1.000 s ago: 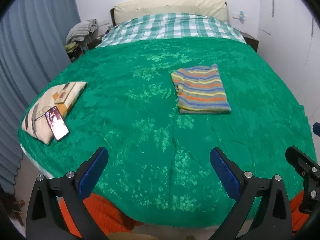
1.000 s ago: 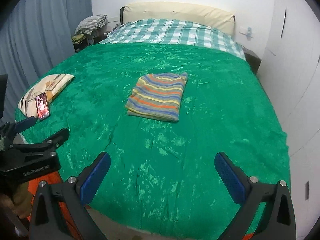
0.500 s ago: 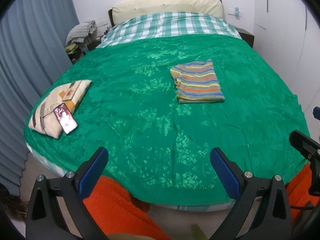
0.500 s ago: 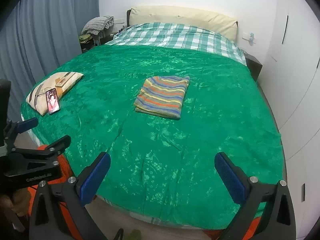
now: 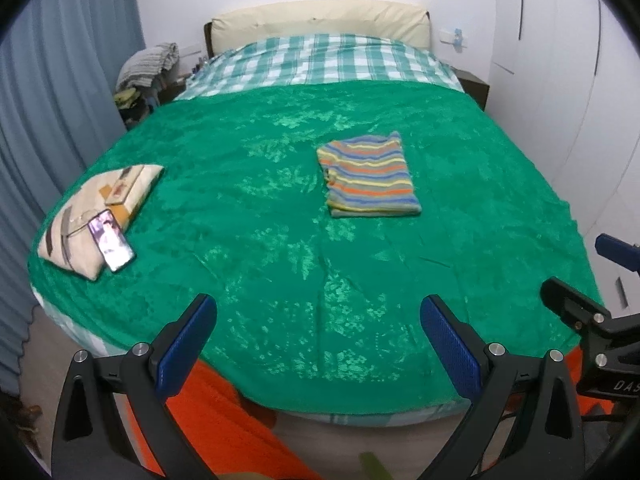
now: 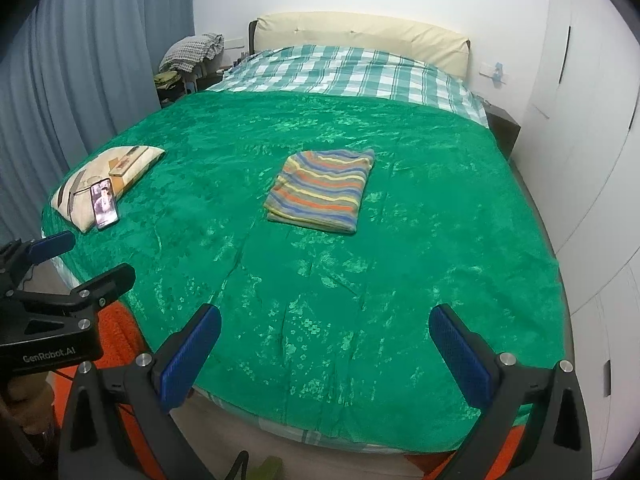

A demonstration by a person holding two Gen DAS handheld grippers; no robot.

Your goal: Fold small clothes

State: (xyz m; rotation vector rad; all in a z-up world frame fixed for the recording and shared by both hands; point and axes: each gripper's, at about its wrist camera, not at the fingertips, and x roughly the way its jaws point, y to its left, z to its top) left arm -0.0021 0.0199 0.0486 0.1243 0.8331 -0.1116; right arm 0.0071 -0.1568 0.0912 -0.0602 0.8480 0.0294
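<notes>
Looking at the bed (image 5: 280, 208) first: green blanket over it, pillow (image 5: 96, 208) and phone (image 5: 114, 242) off at the left edge. Striped top (image 5: 368, 176) lies mid-bed, already folded into a neat rectangle. Seems soft, light, floppy, so I'd pinch a corner or the thick folded edge. Left gripper (image 5: 318, 322) and right gripper (image 6: 324, 330) both hang spread wide, empty, well short of it.
</notes>
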